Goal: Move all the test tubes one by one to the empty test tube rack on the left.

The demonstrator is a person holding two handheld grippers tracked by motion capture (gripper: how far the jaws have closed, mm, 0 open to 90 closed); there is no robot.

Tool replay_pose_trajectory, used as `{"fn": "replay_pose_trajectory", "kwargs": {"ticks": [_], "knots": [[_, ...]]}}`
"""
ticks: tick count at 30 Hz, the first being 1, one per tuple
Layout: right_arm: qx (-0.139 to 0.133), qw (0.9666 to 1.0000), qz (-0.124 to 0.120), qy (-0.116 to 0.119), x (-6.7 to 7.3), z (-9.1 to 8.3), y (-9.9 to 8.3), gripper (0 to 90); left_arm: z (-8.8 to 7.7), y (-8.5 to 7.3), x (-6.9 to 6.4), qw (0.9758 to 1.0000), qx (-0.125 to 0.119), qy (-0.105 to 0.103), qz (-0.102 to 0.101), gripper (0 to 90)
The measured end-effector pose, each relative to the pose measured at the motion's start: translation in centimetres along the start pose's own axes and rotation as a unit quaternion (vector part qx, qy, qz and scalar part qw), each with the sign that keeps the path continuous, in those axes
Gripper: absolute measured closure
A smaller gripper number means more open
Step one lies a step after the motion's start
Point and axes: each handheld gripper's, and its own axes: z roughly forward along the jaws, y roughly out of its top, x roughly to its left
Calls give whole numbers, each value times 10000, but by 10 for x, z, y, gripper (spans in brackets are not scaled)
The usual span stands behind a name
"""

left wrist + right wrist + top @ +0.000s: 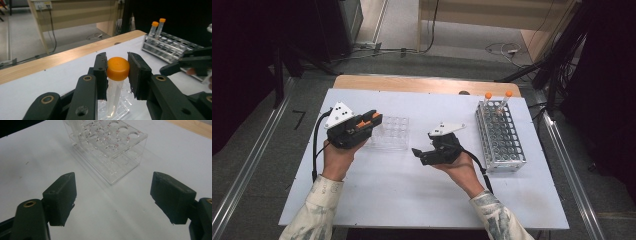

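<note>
My left gripper [117, 70] is shut on the orange cap of a clear tube [115, 87], which hangs upright above a clear plastic rack [122, 110]. From above, that gripper [373, 120] sits at the left edge of the clear rack [392, 142], with the orange cap [361, 123] between its jaws. My right gripper [113, 197] stands open and holds nothing, pointing at the clear rack [125, 167] a short way ahead. In the high view it [418, 152] is to the right of that rack, low over the table.
A metal tube rack [507, 162] stands at the right of the white table [402, 195] with two orange-capped tubes [488, 96] in its far end. A wooden strip [412, 84] runs along the far edge. Cables lie on the floor beyond.
</note>
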Motion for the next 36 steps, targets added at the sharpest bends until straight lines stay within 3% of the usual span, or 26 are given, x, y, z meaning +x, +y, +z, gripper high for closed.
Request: {"fn": "replay_pose_trajectory", "kwargs": {"ticks": [5, 14, 21, 24, 30, 36], "knots": [[-61, 10000, 23, 19, 0, -3, 0, 199, 4, -1, 6, 9999, -29, 135, -48, 704], [-60, 10000, 11, 3, 0, -2, -1, 203, 13, -6, 10, 9994, 52, 349, 72, 703], [-69, 10000, 39, -47, 0, -2, -2, 204, 27, -22, 9, 9983, 424, 390, 111, 701], [-85, 9999, 8, -65, 0, -4, -1, 205, 33, -30, 7, 9969, 608, 438, 235, 701], [-87, 9999, 32, -62, -1, -4, -2, 205, 33, -31, 4, 9965, 566, 540, 310, 700], [-90, 9999, 45, -61, -2, -4, -2, 206, 31, -30, 5, 9966, 576, 510, 285, 668]]}}
